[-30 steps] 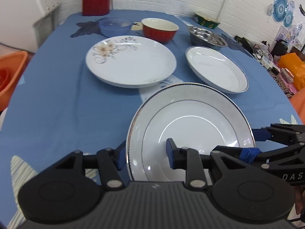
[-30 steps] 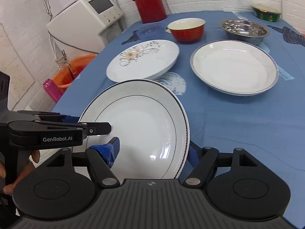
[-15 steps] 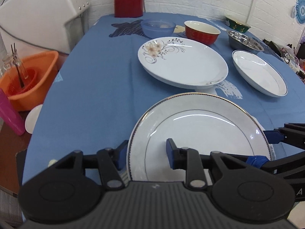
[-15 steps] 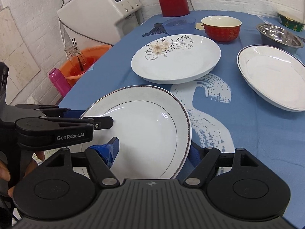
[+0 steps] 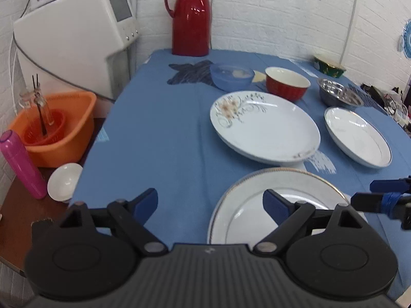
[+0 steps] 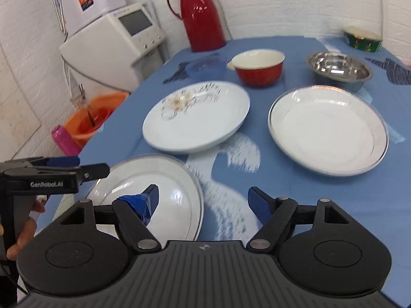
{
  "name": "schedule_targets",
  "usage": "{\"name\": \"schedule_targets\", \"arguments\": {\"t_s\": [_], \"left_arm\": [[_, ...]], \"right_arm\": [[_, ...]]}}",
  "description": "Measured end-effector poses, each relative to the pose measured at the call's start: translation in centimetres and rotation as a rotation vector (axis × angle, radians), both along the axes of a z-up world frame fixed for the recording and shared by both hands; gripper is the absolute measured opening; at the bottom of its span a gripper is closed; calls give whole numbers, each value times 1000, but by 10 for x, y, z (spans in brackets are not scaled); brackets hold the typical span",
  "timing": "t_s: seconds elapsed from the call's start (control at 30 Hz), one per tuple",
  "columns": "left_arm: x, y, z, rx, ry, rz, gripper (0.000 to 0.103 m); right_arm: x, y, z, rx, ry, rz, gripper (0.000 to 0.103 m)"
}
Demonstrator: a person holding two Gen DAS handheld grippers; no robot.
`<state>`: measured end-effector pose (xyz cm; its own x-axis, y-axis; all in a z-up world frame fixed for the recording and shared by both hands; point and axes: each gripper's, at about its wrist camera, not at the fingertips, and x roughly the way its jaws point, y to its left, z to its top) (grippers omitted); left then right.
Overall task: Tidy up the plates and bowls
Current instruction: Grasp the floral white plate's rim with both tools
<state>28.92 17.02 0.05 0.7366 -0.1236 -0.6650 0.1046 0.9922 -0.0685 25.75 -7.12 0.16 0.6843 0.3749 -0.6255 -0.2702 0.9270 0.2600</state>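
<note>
The gold-rimmed plate [image 5: 277, 205] lies flat on the blue tablecloth [image 5: 159, 138], directly in front of both tools. The left gripper [image 5: 209, 201] has its jaws spread wide and holds nothing; its right finger is over the left part of the plate, its left finger is over bare cloth. The right gripper [image 6: 204, 200] is also wide open and empty; its left finger, wrapped with blue tape, is over the plate [image 6: 154, 195], and its right finger is over the cloth beside the plate. I cannot tell if any finger touches the plate. In the right wrist view a hand [image 6: 21, 233] holds the left tool's handle low at the left edge.

Just beyond the plate is the floral plate [image 5: 264, 123]; to the right of it, apart, is the silver-rimmed plate [image 6: 328, 128]. Farther away stand the blue bowl [image 5: 232, 75], the red bowl [image 5: 287, 83] and the steel bowl [image 6: 339, 68]. Farthest are the green bowl [image 6: 363, 38] and a red thermos [image 5: 191, 18].
</note>
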Motion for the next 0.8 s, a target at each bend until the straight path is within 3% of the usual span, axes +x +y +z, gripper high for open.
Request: {"name": "schedule_targets", "arguments": {"t_s": [0.2, 0.37, 0.43, 0.6, 0.73, 0.8], "left_arm": [[60, 2, 16, -28, -17, -20, 94], [115, 2, 5, -95, 74, -27, 93], [130, -1, 1, -117, 100, -34, 86], [153, -12, -12, -86, 137, -45, 74], [160, -14, -25, -100, 178, -47, 70], [161, -16, -29, -93, 182, -51, 70]], "right_arm": [[75, 18, 12, -78, -69, 34, 63], [128, 28, 2, -108, -44, 13, 63], [143, 31, -3, -123, -29, 23, 63], [162, 33, -19, -138, 21, 31, 63], [163, 35, -32, -94, 73, 49, 65], [156, 38, -34, -108, 44, 59, 65]]}}
